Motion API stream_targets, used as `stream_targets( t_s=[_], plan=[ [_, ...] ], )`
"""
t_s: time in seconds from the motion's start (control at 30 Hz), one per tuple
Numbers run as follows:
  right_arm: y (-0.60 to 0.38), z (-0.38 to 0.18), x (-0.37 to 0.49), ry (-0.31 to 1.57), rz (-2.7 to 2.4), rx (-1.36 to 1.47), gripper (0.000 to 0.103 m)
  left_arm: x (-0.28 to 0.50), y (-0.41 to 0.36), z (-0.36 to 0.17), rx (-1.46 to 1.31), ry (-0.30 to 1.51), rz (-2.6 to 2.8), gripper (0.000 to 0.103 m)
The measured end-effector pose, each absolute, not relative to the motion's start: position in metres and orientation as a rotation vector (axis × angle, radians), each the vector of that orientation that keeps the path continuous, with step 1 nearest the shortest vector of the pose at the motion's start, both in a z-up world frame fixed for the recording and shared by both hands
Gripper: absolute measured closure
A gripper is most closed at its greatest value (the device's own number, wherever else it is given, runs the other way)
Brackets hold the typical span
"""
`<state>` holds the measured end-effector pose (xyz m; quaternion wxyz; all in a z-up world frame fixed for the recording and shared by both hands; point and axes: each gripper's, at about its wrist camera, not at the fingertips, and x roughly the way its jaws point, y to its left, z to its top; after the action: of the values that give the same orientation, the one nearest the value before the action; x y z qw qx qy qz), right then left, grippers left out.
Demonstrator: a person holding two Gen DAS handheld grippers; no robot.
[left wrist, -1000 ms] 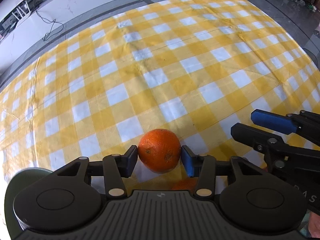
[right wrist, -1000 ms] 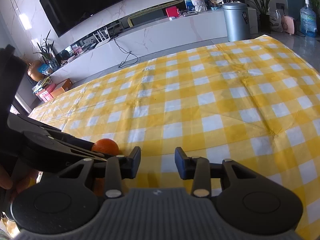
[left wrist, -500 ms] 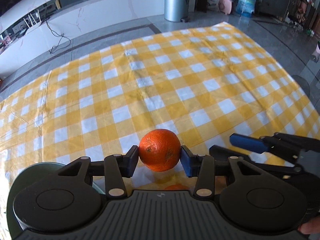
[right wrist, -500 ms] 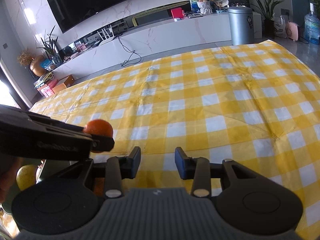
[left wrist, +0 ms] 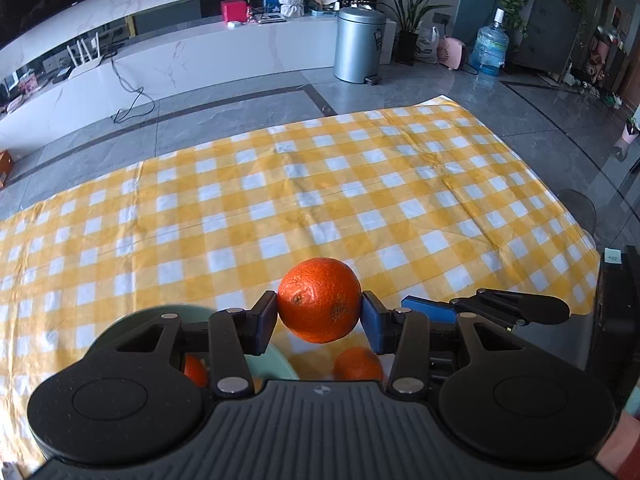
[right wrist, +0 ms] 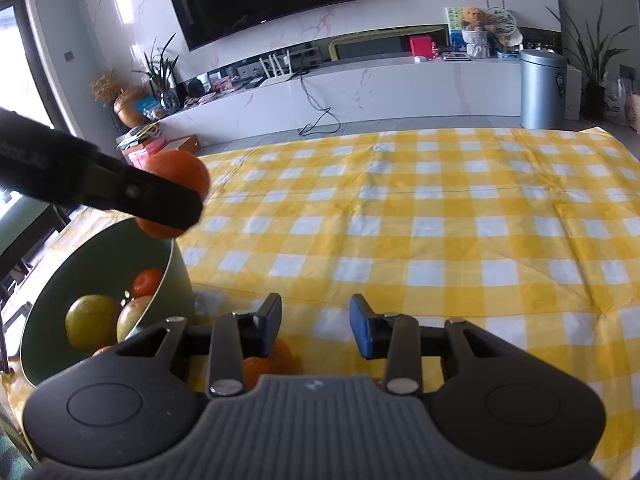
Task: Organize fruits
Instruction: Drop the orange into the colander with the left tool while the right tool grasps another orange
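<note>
My left gripper (left wrist: pixel 319 318) is shut on an orange (left wrist: pixel 319 300) and holds it in the air above the yellow checked cloth. In the right wrist view the same orange (right wrist: pixel 182 172) hangs just over the far rim of the green bowl (right wrist: pixel 176 264), partly behind a black finger. The bowl holds a small orange fruit (right wrist: pixel 147 282) and two yellow-green fruits (right wrist: pixel 91 320). A second orange (right wrist: pixel 266 362) lies on the cloth beside the bowl, below and left of my right gripper (right wrist: pixel 314 326), which stands open with nothing between its pads.
The yellow and white checked cloth (right wrist: pixel 440 220) covers the table. In the left wrist view the bowl's rim (left wrist: pixel 276 360) and the loose orange (left wrist: pixel 358 364) show under the fingers. Beyond the table stand a grey floor, a metal bin (left wrist: pixel 360 46) and a white cabinet.
My left gripper has lifted the orange off the cloth and now carries it over the bowl's rim. The right gripper has shifted a little and rolled; its jaws are unchanged.
</note>
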<state>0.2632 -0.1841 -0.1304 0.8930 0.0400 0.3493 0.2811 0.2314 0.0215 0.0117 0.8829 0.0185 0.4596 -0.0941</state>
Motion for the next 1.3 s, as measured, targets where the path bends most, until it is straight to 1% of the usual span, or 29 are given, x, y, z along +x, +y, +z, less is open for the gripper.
stream_targets(
  t_s=[0.27, 0.4, 0.5, 0.67, 0.9, 1.3],
  plan=[
    [-0.170, -0.135, 0.265, 0.787, 0.658, 0.103, 0.067, 0.214, 0.066, 0.007, -0.013, 1.005, -0.150, 0.053],
    [-0.161, -0.139, 0.261, 0.819, 0.700, 0.069, 0.067, 0.204, 0.092, -0.002, -0.063, 1.046, -0.126, 0.052],
    [-0.155, -0.140, 0.258, 0.817, 0.703, 0.023, 0.062, 0.196, 0.103, -0.010, -0.078, 1.077, -0.116, 0.052],
    [-0.152, -0.144, 0.260, 0.827, 0.670, -0.017, 0.061, 0.190, 0.111, -0.021, -0.092, 1.103, -0.117, 0.052],
    [-0.153, -0.147, 0.262, 0.845, 0.661, -0.021, 0.061, 0.190, 0.121, -0.031, -0.048, 1.084, -0.075, 0.052],
    [-0.149, -0.153, 0.264, 0.887, 0.682, -0.021, 0.061, 0.209, 0.137, -0.044, -0.059, 1.059, 0.011, 0.052]
  ],
)
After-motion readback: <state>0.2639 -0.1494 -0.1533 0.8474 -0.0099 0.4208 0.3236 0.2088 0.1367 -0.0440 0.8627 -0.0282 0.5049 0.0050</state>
